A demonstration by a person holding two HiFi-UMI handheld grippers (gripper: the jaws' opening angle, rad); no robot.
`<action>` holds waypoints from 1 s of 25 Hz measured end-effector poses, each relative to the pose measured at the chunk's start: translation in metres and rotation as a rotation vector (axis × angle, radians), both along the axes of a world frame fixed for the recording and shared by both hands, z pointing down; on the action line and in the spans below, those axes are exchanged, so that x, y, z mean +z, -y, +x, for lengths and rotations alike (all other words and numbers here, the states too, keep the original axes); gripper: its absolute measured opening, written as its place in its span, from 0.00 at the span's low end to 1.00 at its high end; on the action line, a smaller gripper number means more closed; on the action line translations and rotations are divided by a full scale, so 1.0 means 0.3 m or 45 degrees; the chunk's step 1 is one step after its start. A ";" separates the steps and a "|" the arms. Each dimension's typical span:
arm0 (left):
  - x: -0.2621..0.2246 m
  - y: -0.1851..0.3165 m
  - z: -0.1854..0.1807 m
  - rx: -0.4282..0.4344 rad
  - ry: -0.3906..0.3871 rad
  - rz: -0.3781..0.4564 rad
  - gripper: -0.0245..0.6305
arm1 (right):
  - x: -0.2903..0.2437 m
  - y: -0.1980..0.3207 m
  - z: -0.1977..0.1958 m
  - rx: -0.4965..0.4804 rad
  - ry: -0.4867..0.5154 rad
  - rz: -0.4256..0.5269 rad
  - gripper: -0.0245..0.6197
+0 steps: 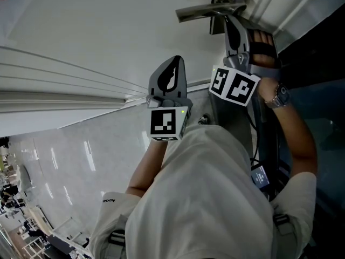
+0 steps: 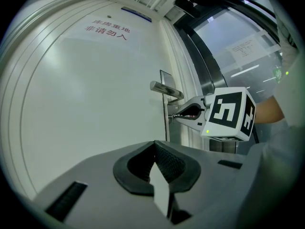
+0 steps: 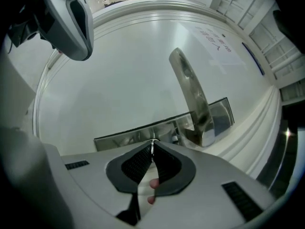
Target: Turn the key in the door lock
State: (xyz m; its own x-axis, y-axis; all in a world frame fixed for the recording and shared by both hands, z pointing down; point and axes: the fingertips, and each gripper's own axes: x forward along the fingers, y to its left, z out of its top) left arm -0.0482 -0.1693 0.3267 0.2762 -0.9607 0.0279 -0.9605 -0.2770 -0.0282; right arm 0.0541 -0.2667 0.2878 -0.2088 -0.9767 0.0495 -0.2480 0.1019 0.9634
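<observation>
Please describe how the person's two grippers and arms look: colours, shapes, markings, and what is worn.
The left gripper and the right gripper are grey, with curved jaws lined by black ribbed pads. The left cube and the right cube are white with black square markers and a small green light. The person wears a white short-sleeved shirt and a wristwatch on the right wrist.

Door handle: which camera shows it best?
The right gripper view: the handle fills the middle, close and sharp. The left gripper view shows the handle small, from the side; the head view catches it from above, near the top edge.
</observation>
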 end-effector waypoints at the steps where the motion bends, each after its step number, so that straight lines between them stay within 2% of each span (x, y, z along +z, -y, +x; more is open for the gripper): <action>1: -0.002 0.003 0.000 0.001 0.001 -0.001 0.05 | -0.003 0.001 0.000 0.002 0.034 -0.013 0.06; 8: 0.003 0.023 0.012 0.003 -0.003 -0.002 0.05 | -0.014 0.009 0.006 0.009 0.410 -0.160 0.06; 14: 0.003 0.029 0.015 -0.001 0.004 -0.003 0.05 | -0.022 0.030 0.018 0.020 0.665 -0.228 0.06; 25: 0.014 0.026 0.007 -0.019 0.026 -0.014 0.05 | -0.029 0.038 0.029 -0.019 1.305 -0.493 0.06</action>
